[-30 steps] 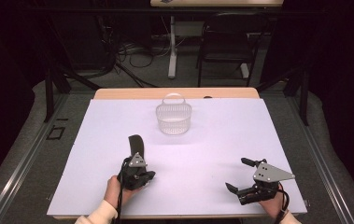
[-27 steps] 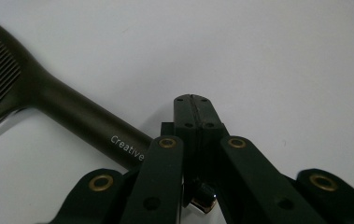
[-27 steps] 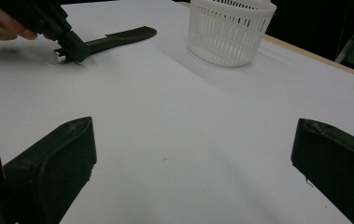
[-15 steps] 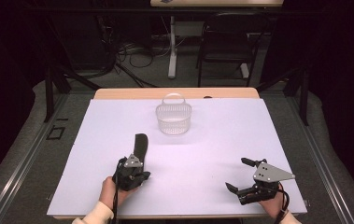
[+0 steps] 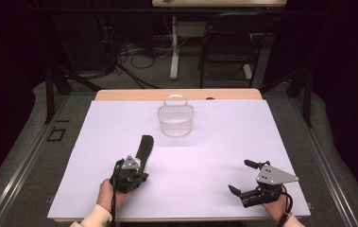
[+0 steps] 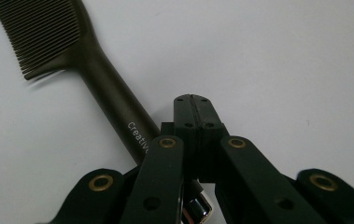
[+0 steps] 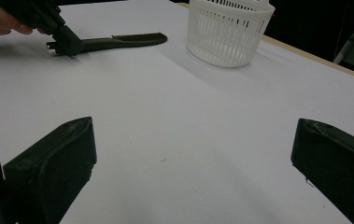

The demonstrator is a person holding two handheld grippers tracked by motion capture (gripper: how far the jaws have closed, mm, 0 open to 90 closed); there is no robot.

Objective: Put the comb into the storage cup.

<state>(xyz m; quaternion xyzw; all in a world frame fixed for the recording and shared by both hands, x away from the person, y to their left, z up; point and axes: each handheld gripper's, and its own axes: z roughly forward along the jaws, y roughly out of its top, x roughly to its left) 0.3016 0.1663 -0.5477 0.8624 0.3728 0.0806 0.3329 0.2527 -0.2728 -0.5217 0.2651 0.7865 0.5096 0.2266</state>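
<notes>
here, the left gripper rests low on the white surface, its two black fingers pressed flat together with nothing between their tips. the long dark plastic comb lies on the surface just to the left of those closed fingers in the left gripper view, its handle running back under the gripper body and its toothed end stretching ahead of the fingertips; whether the handle touches the fingers i cannot tell. well beyond the comb's far end stands a small white slatted plastic basket with an upright handle. the right gripper sits well apart near the surface's near edge, its fingers spread wide and empty, bare surface between them.
</notes>
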